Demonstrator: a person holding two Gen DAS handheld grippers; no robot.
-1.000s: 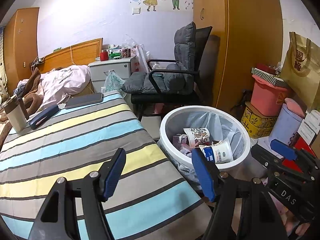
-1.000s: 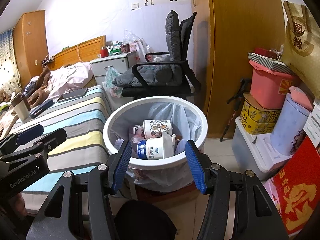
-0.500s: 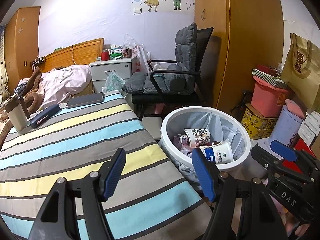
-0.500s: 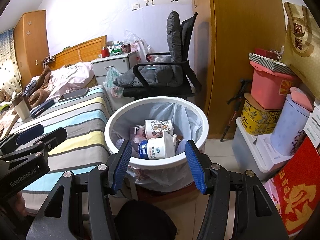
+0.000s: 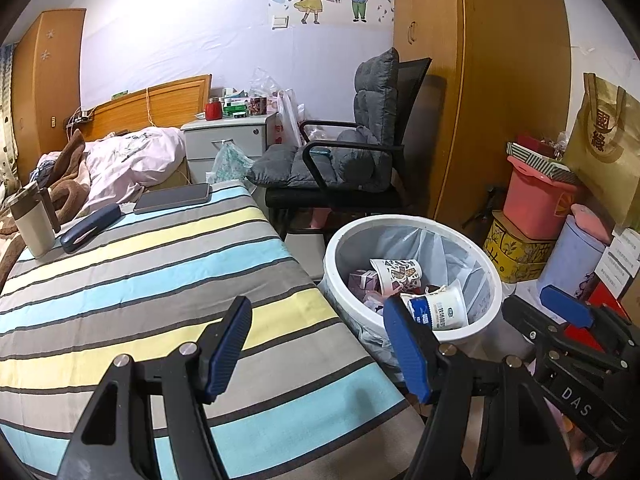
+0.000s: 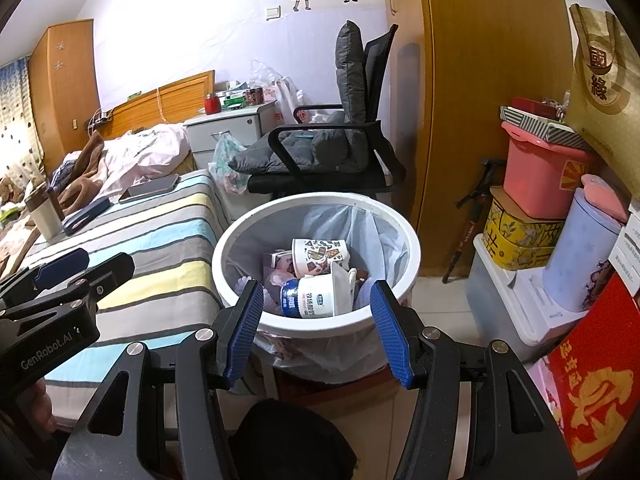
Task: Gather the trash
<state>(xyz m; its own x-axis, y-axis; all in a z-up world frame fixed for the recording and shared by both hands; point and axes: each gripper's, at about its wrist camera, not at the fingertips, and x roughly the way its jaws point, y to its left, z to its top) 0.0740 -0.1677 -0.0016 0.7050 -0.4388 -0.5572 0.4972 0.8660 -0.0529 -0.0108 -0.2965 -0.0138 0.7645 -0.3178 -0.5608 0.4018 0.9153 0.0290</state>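
A white trash bin (image 5: 340, 240) lined with a clear bag stands on the floor beside the striped table. It holds a patterned paper cup (image 5: 396, 274), a blue-and-white yoghurt cup (image 5: 440, 310) and a pink carton (image 5: 364, 280). My left gripper (image 5: 316, 340) hangs open over the table's near corner with nothing between its fingers. In the right wrist view the same bin (image 6: 400, 232) sits just ahead of my right gripper (image 6: 316, 320), which is open and empty above the near rim. The yoghurt cup (image 6: 308, 300) and the patterned cup (image 6: 320, 256) lie on top of the trash.
On the striped cloth (image 5: 120, 280) lie a phone (image 5: 172, 199), a dark case (image 5: 90, 228) and a tumbler (image 5: 34, 224). A cushioned black chair (image 5: 340, 160) stands behind the bin. Stacked boxes and tubs (image 6: 540, 184) and a walking stick (image 6: 468, 220) crowd the right side.
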